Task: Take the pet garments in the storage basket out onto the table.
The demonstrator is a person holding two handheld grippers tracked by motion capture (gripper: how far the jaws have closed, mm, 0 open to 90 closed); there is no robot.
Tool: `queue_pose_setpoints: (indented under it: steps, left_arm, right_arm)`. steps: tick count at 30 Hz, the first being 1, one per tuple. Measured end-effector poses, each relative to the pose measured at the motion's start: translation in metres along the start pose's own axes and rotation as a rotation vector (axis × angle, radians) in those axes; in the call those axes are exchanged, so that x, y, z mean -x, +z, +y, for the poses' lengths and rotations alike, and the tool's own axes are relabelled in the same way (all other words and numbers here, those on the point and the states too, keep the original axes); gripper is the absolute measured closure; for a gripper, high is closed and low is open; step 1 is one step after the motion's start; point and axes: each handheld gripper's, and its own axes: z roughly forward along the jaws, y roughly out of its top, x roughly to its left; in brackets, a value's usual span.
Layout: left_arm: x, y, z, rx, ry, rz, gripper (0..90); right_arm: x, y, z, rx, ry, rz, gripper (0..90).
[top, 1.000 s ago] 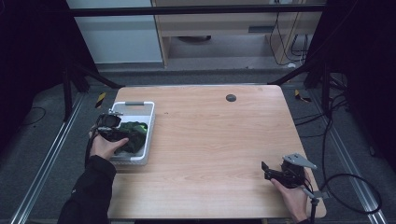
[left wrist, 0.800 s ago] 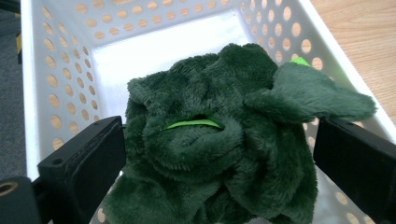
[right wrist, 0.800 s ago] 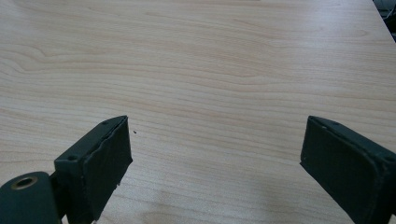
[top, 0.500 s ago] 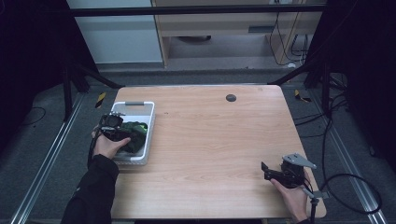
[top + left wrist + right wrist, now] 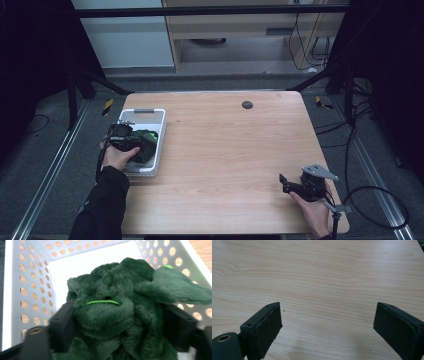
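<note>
A dark green plush toy [image 5: 147,141] lies in a white perforated basket [image 5: 143,111] at the table's left edge. In the left gripper view the plush toy [image 5: 110,287] bulges up between the two black jaws, which press on it from both sides inside the basket [image 5: 32,277]. My left gripper [image 5: 132,141] [image 5: 120,326] is shut on it, low in the basket. My right gripper [image 5: 283,184] [image 5: 327,322] stands open just over the bare wood near the table's front right corner, with nothing between its fingers [image 5: 265,325].
The wooden table [image 5: 225,145] has a small dark round hole [image 5: 247,104] near its far edge. Black frame rails and cables run along the floor on both sides. A cable trails from the right gripper off the table's right edge.
The left hand has shifted slightly over the basket with the plush toy between the jaws. The right gripper has not moved.
</note>
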Motion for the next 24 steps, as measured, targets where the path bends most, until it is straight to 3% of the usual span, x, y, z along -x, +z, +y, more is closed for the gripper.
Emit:
queue_pose_setpoints:
  steps: [10,14,24]
  left_arm:
    - [-0.0026,-0.0029,-0.002,-0.01,-0.055,-0.022,51.7]
    - [-0.0014,-0.0033,-0.0025,-0.011,-0.057,-0.028,60.5]
    - [0.0021,-0.0069,-0.0036,0.008,-0.056,-0.025,72.7]
  right_arm:
    - [0.0,0.0006,-0.0002,-0.005,0.0,0.005,8.0]
    - [-0.0003,0.0006,-0.0002,-0.009,0.002,0.009,8.0]
    - [-0.0001,0.0015,-0.0007,-0.013,-0.005,0.01,8.0]
